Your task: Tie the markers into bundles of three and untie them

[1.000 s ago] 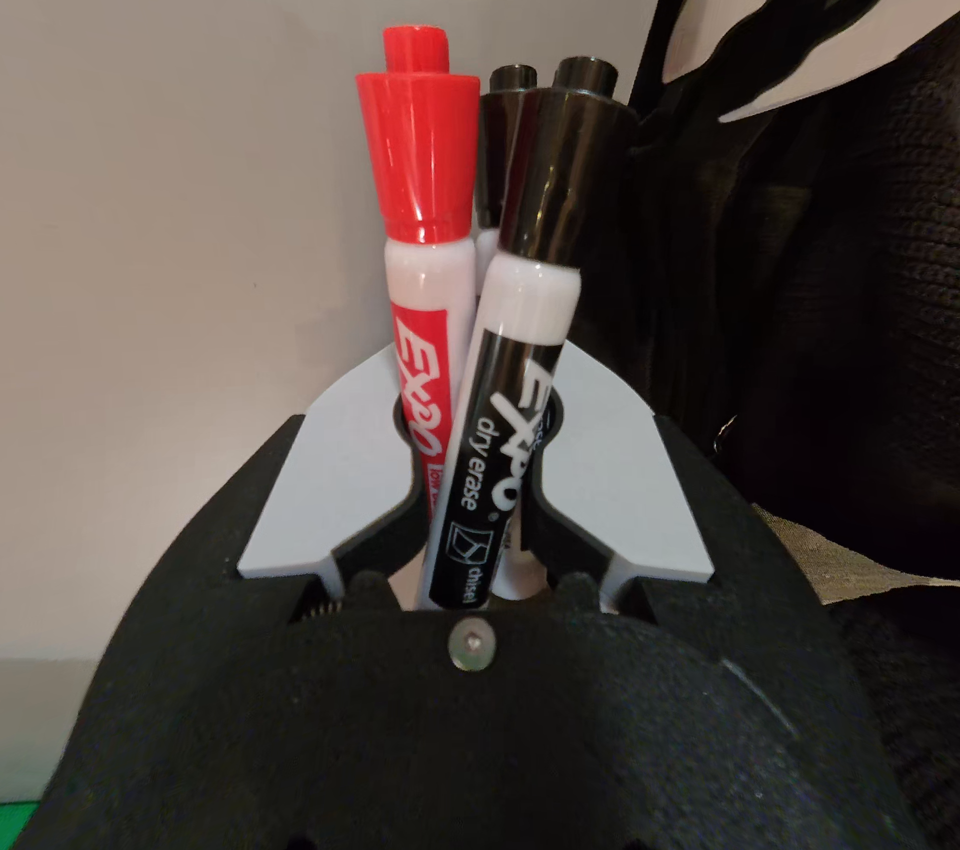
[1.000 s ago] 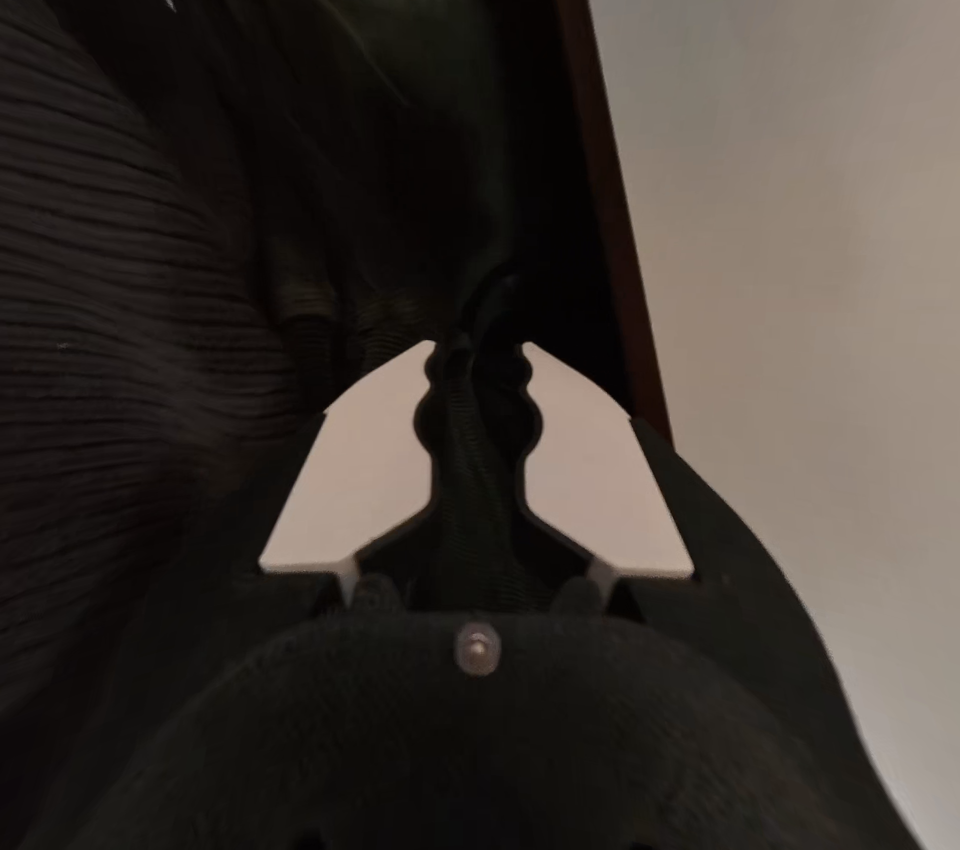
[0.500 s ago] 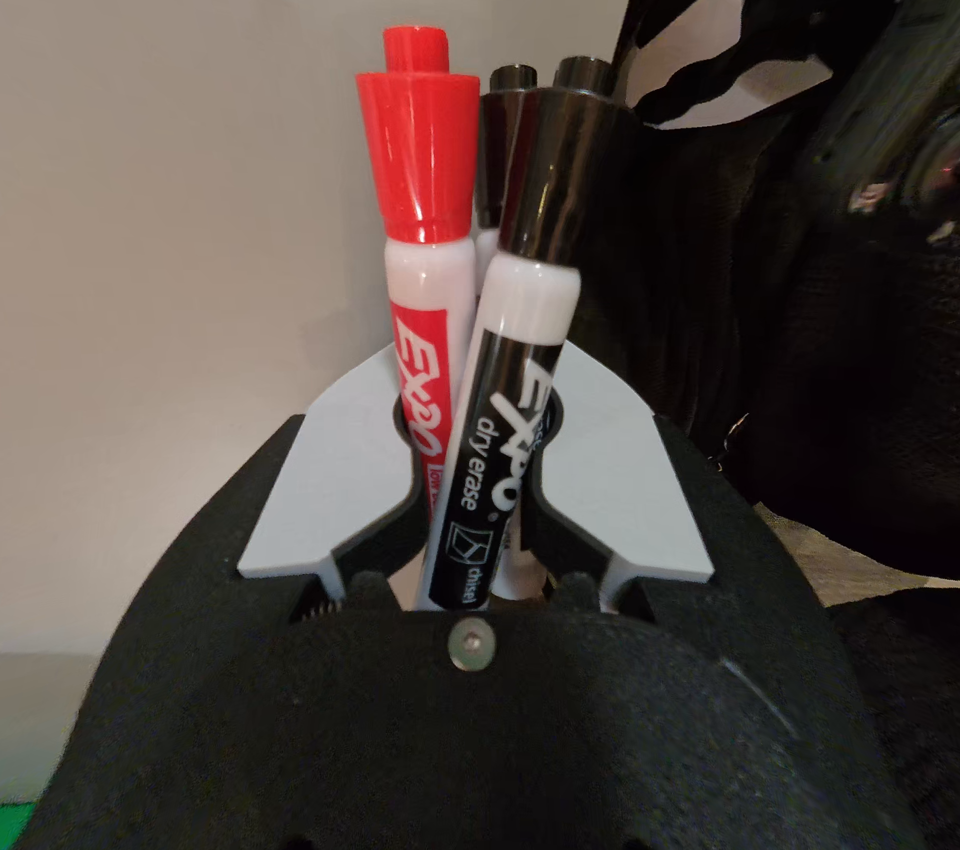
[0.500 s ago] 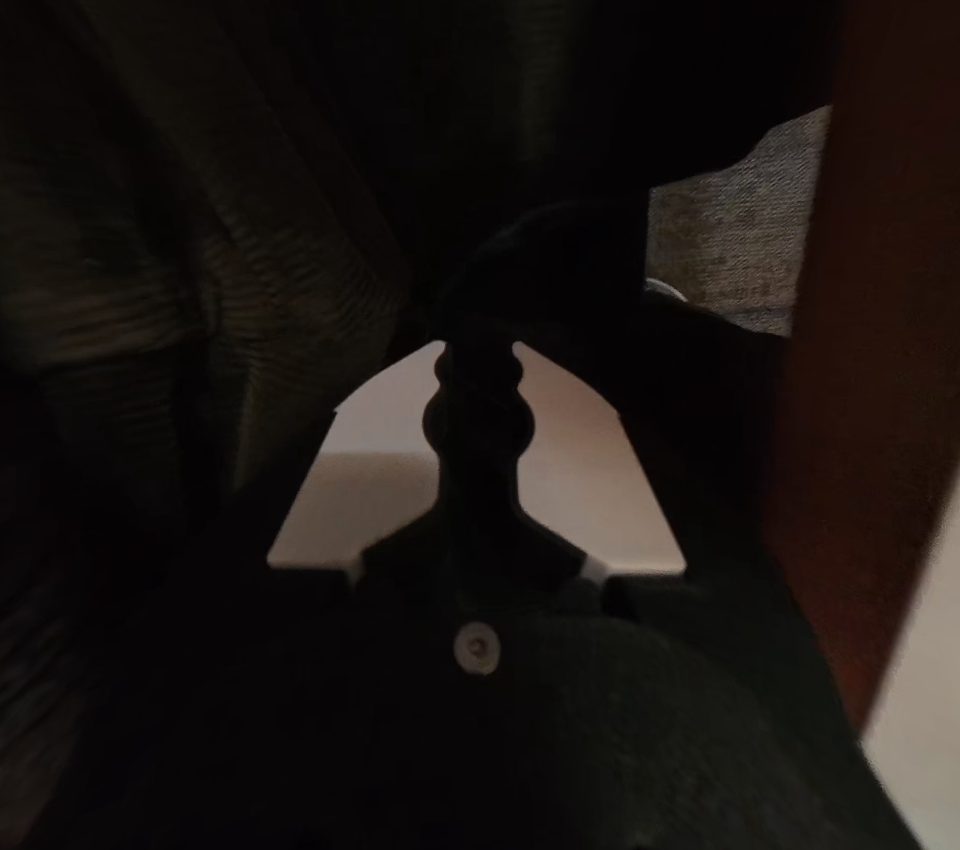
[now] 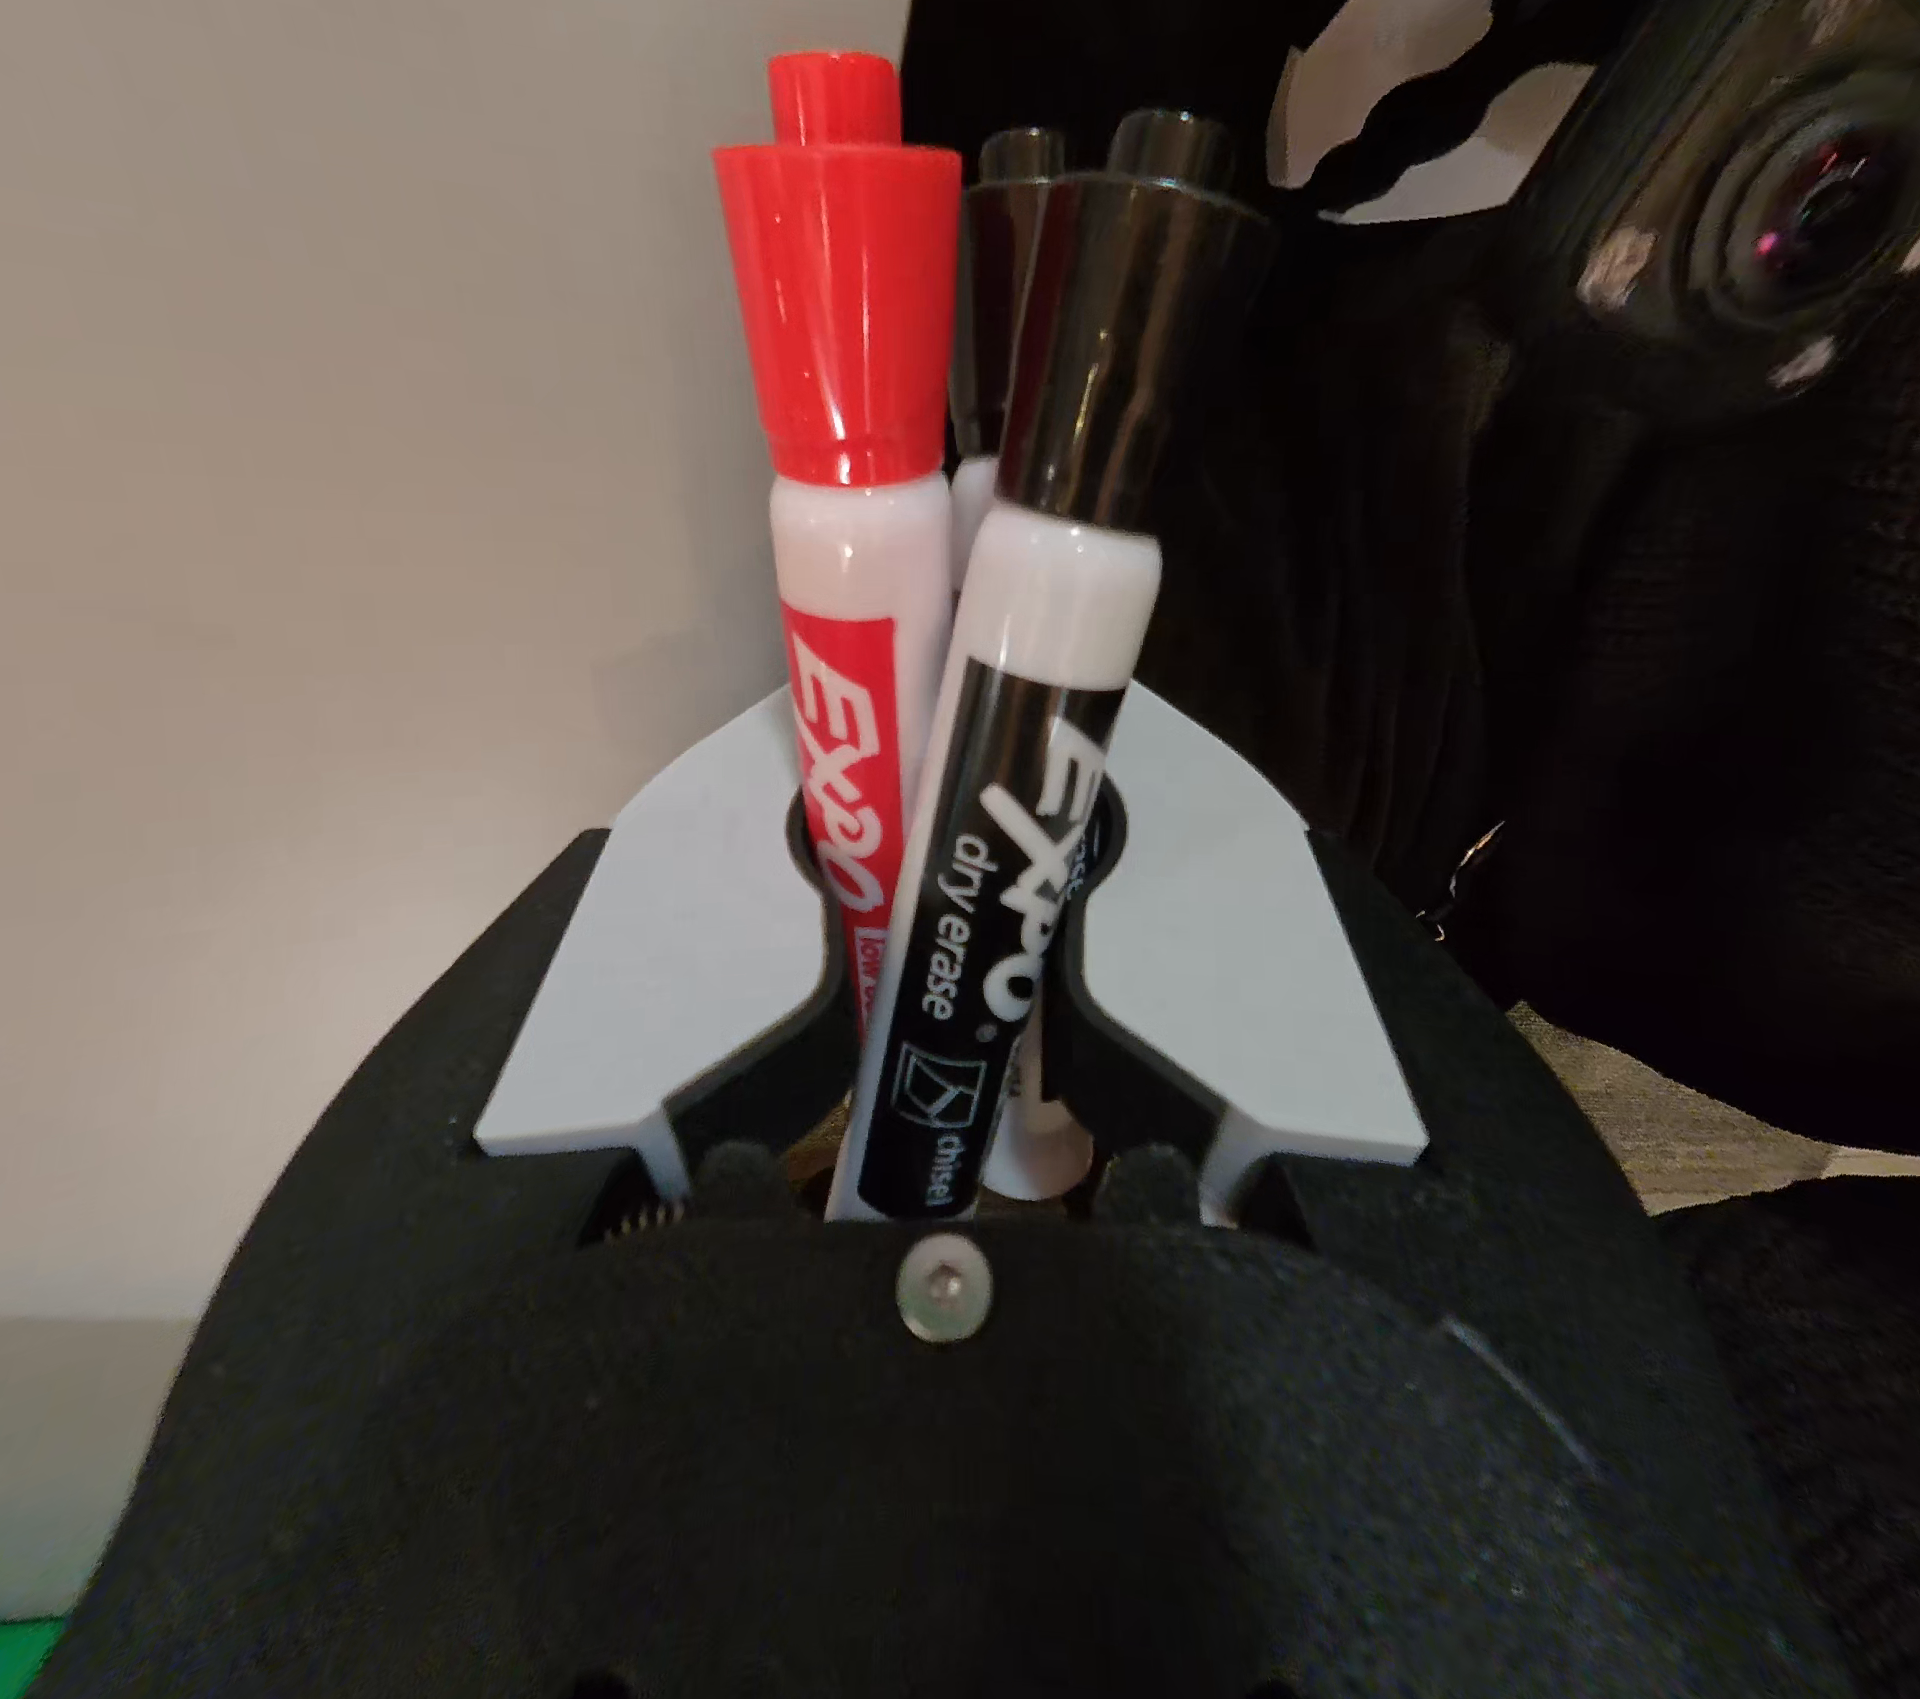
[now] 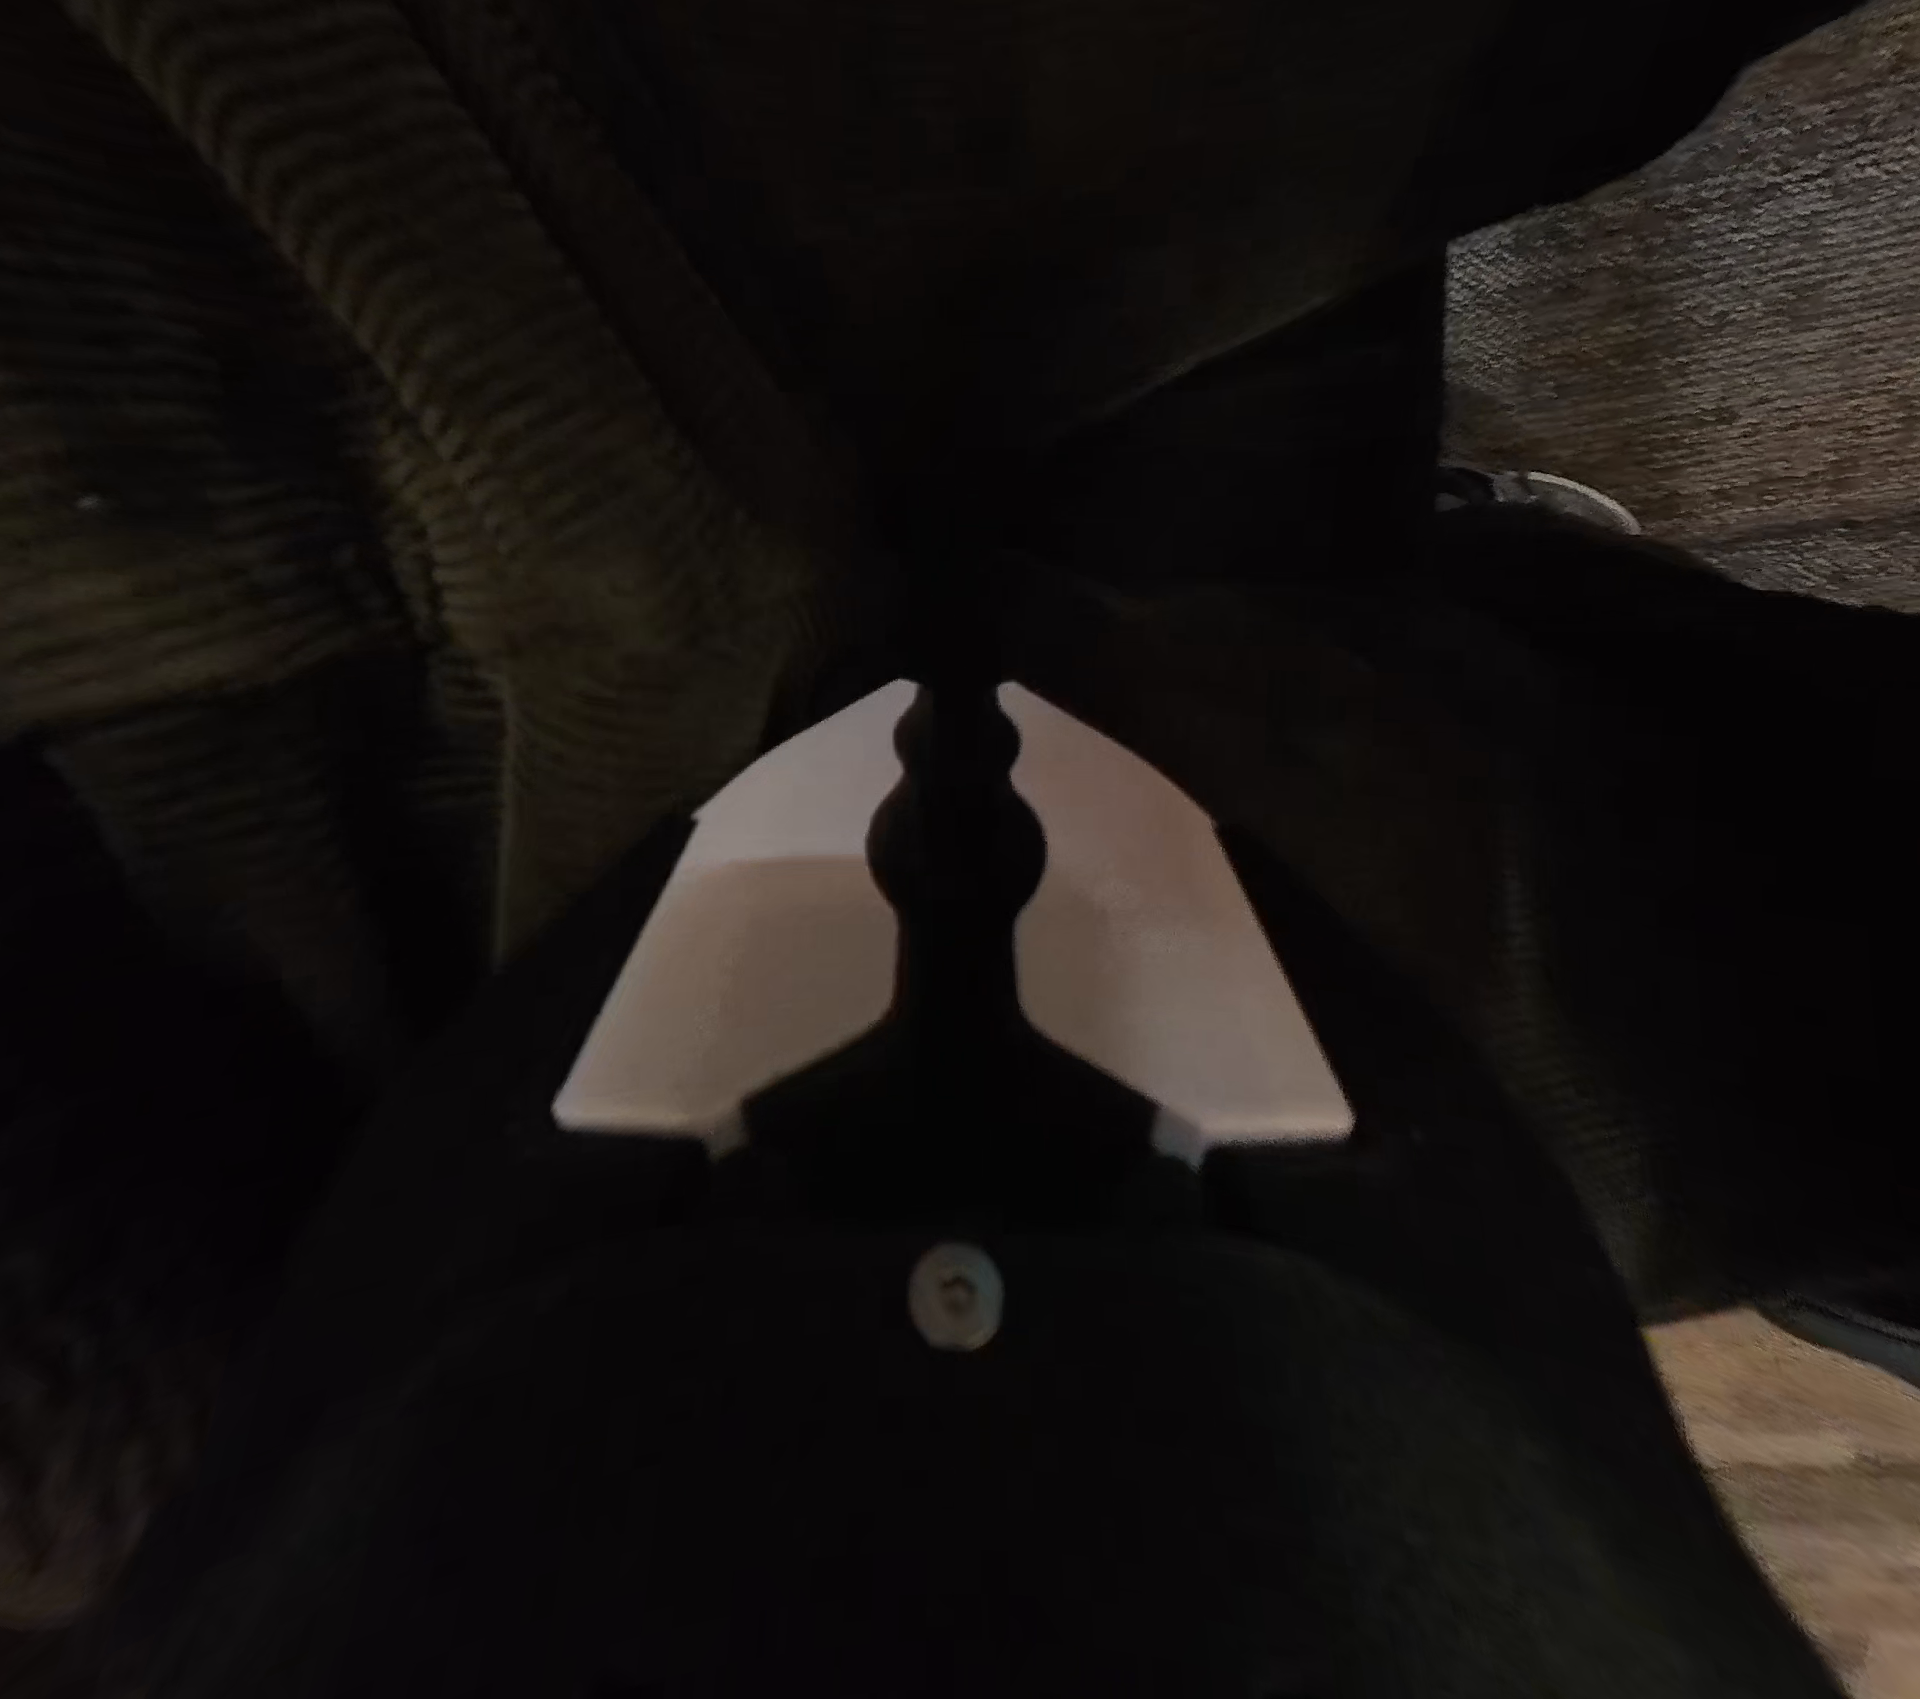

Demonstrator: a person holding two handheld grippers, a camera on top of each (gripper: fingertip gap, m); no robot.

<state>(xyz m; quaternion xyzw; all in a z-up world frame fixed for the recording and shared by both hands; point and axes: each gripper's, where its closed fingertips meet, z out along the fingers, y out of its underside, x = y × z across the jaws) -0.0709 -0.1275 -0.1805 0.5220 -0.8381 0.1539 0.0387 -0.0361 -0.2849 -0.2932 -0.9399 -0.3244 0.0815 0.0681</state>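
My left gripper [image 5: 951,714] is shut on three upright dry-erase markers. A red-capped marker [image 5: 842,319] stands on the left and a black-capped marker [image 5: 1081,423] leans in front. A second black-capped marker [image 5: 997,278] is mostly hidden behind them. No band or tie shows on the bundle. My right gripper [image 6: 958,693] has its jaws nearly together with only a thin dark gap, and nothing shows between them. It also appears in the left wrist view [image 5: 1382,101], up and to the right of the marker caps, with its camera lens [image 5: 1808,226] facing me.
A pale wall [image 5: 364,402] stands behind the markers. A person's dark knitted clothing [image 5: 1558,714] fills the right side, and it is close in front of the right gripper [image 6: 416,299]. A grey woven surface [image 6: 1714,299] lies to the right. Across from one pair of fingers to the other is roughly 20 cm.
The right gripper swung away from the pale wall towards the dark clothing and its jaws narrowed. In the left wrist view it turned so its lens shows. The left gripper and markers held still.
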